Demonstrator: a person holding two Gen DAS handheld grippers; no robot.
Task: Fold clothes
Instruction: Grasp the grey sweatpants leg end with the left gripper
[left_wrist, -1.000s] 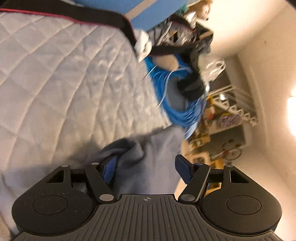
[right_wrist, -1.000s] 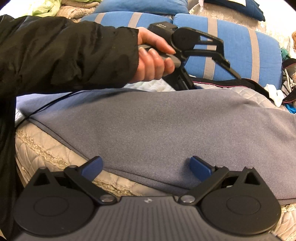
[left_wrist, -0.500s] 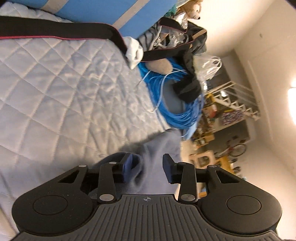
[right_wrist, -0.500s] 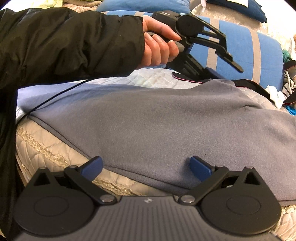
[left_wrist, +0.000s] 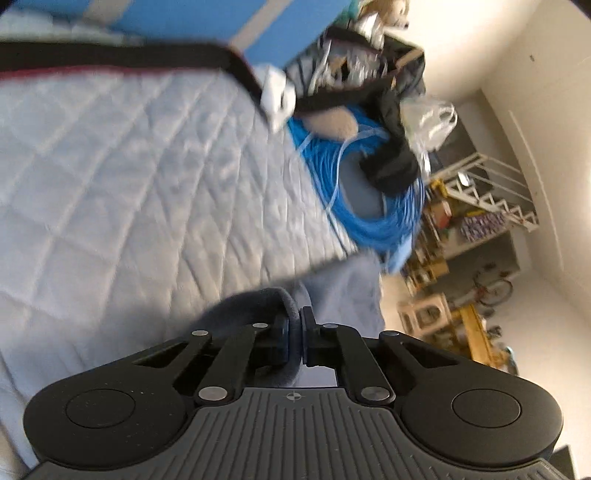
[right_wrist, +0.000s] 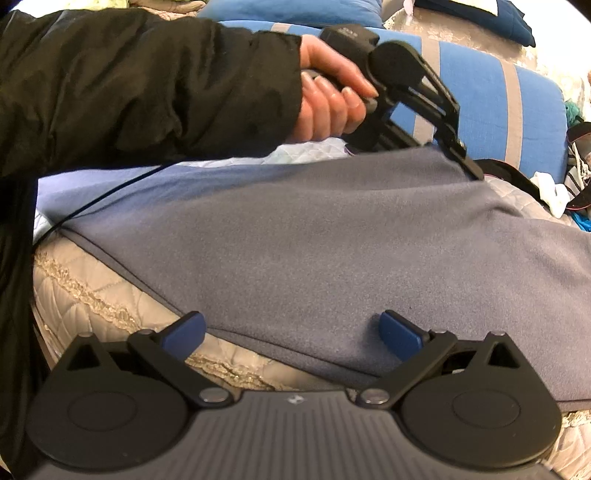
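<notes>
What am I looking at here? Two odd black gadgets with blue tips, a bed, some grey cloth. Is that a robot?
No robot: a person holds a hand tool in each hand, each with two fingers and a camera looking along them. One picture is from the left gripper, whose fingers are pinched shut on a fold of the grey garment. The other is from the right gripper, fingers wide open over the garment's near edge; it also shows the person's left hand. The garment lies on a quilted bed beside blue pillows.

The right gripper (right_wrist: 290, 332) hangs wide open over the near hem of a grey fleece garment (right_wrist: 332, 251) while the left gripper (right_wrist: 461, 162), in a black-sleeved hand (right_wrist: 328, 99), pinches its far edge.
</notes>
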